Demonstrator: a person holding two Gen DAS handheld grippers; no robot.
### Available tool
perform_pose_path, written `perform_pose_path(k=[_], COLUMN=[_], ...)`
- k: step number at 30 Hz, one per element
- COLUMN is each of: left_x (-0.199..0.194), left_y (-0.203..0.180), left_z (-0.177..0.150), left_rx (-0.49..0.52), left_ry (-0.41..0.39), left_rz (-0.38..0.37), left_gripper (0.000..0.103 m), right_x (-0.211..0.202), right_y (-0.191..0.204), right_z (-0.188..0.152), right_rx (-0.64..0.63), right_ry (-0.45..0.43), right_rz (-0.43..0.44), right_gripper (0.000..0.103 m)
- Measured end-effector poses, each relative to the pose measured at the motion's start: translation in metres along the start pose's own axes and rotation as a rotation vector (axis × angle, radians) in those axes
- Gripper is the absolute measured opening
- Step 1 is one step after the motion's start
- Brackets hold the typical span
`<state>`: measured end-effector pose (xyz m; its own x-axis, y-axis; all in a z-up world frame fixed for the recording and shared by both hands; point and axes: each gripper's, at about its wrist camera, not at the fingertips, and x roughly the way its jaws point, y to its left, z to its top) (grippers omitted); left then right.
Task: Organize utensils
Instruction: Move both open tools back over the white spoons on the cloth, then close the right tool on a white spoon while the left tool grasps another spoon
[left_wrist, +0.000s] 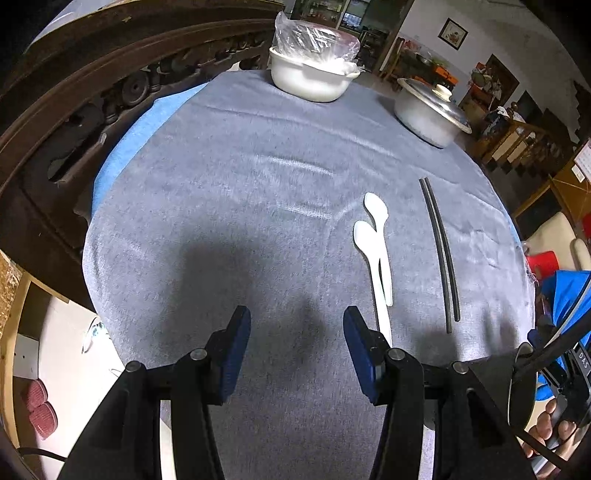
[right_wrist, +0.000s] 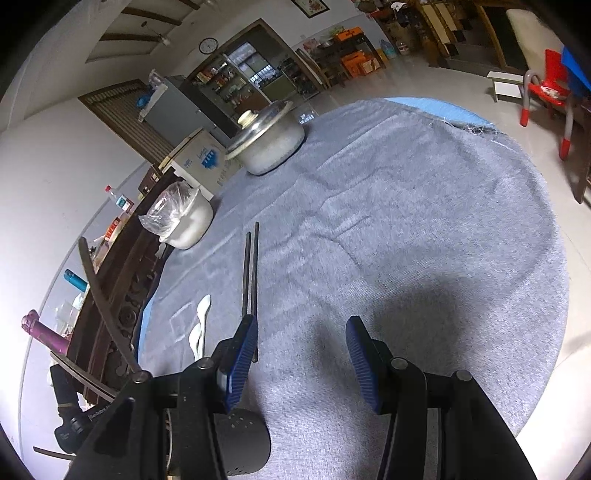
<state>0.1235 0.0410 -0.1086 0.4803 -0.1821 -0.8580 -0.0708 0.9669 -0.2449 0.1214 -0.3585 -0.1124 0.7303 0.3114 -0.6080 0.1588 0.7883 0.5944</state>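
Two white spoons (left_wrist: 375, 251) lie side by side on the grey tablecloth, just ahead and right of my open, empty left gripper (left_wrist: 295, 332). A pair of black chopsticks (left_wrist: 441, 251) lies further right, parallel to the spoons. In the right wrist view the chopsticks (right_wrist: 251, 280) and the spoons (right_wrist: 201, 325) lie ahead and left of my open, empty right gripper (right_wrist: 301, 343). A black perforated utensil holder (right_wrist: 242, 443) stands under the right gripper's left finger; its dark rim also shows in the left wrist view (left_wrist: 491, 391) at lower right.
A white pot with a plastic bag over it (left_wrist: 312, 70) and a lidded metal pot (left_wrist: 432, 110) stand at the table's far side. A carved dark wooden sideboard (left_wrist: 92, 122) runs along the left. A red chair (right_wrist: 546, 92) stands beyond the table edge.
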Motion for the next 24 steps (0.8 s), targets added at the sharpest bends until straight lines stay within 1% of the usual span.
perform_pose_path(k=[7,11,16,19,22,24], left_x=[0.014,0.023,0.032,0.035,0.040,0.043], left_y=[-0.004,-0.001,-0.003,-0.010,-0.019,-0.024], left_z=[0.004,0.007,0.013,0.015,0.018,0.020], left_rx=[0.023,0.019,0.022,0.045,0.071,0.087], left_ry=[0.023,0.038,0.051,0.053,0.057,0.061], left_rz=[-0.001,0.002,-0.001,-0.014,-0.023,-0.027], left_gripper=[0.053,0.053,0.053,0.053,0.053,0.053], right_x=[0.020,0.032,0.053,0.074,0.093,0.103], right_y=[0.003,0.007,0.012,0.020,0.026,0.031], right_z=[0.008,0.013,0.020,0.029,0.038,0.046], right_rx=[-0.010,-0.022,-0.053,-0.106,-0.126,-0.144], right_ry=[0.041,0.059,0.100,0.152,0.199,0.213], right_rz=[-0.002,-0.011,0.003,0.032,0.085,0.081], right_gripper=[0.053,0.053,0.053,0.053,0.053,0.053])
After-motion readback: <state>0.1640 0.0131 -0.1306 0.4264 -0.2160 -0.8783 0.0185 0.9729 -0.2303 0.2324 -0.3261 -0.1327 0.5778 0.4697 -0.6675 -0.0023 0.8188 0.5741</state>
